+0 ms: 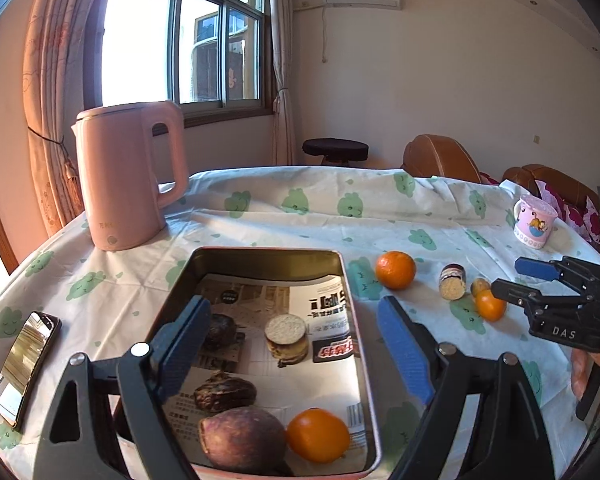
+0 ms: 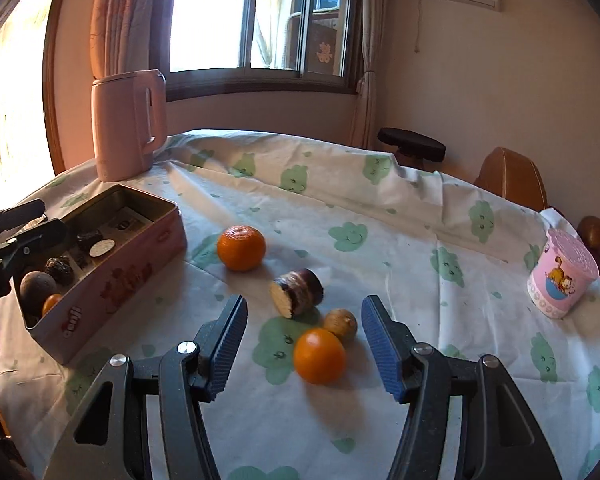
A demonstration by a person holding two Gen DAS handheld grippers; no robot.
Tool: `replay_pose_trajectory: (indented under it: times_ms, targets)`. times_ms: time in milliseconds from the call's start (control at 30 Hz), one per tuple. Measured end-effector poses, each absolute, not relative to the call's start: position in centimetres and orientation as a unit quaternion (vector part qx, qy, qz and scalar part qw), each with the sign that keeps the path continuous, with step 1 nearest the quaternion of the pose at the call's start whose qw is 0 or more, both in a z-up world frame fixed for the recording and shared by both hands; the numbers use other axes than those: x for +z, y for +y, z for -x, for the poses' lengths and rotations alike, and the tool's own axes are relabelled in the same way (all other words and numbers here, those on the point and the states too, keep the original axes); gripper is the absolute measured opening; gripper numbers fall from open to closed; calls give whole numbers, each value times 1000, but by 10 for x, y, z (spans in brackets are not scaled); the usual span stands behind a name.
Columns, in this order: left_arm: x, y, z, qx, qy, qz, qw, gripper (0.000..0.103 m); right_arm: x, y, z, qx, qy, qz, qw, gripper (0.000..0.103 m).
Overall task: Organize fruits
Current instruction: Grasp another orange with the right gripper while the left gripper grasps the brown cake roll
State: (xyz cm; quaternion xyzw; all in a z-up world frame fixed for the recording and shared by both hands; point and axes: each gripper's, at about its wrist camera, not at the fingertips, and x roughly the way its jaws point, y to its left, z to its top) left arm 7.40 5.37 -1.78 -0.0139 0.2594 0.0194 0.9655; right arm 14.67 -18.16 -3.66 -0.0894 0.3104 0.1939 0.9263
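A pink metal tin [image 1: 358, 320] [image 2: 112, 280], lined with newspaper, holds an orange [image 1: 318, 435], a purple sweet potato [image 1: 242, 438], two dark shrivelled fruits and a cut chunk [image 1: 287, 338]. My left gripper [image 1: 292, 344] hangs open above the tin with nothing between its fingers. On the cloth to the right lie a tangerine [image 1: 395, 269] [image 2: 241, 248], a cut sweet-potato piece [image 2: 298, 291], a small brown fruit [image 2: 341, 324] and a small orange [image 2: 319, 355]. My right gripper [image 2: 304, 344] is open, its fingers either side of the small orange without touching it.
A pink kettle [image 1: 128, 176] [image 2: 126, 124] stands at the back left. A phone [image 1: 24, 368] lies left of the tin. A pink cartoon cup [image 1: 534, 222] [image 2: 560, 278] sits at the right near the table edge. Chairs and a stool stand behind the table.
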Motion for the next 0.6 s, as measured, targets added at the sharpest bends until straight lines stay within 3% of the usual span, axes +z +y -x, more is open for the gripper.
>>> replay_pose_trajectory:
  times_ms: [300, 367, 433, 600]
  targets:
    - [-15, 7, -89, -9, 268, -27, 963, 88, -55, -186, -159, 210, 360, 90, 905, 60]
    - [-14, 2, -92, -11, 268, -32, 963, 88, -58, -184, -162, 214, 369, 92, 900, 53]
    - [-15, -2, -95, -14, 271, -34, 962, 88, -63, -183, -167, 217, 382, 93, 894, 39]
    - [-17, -14, -105, -32, 286, -33, 957, 88, -62, -185, -168, 225, 384, 87, 892, 33]
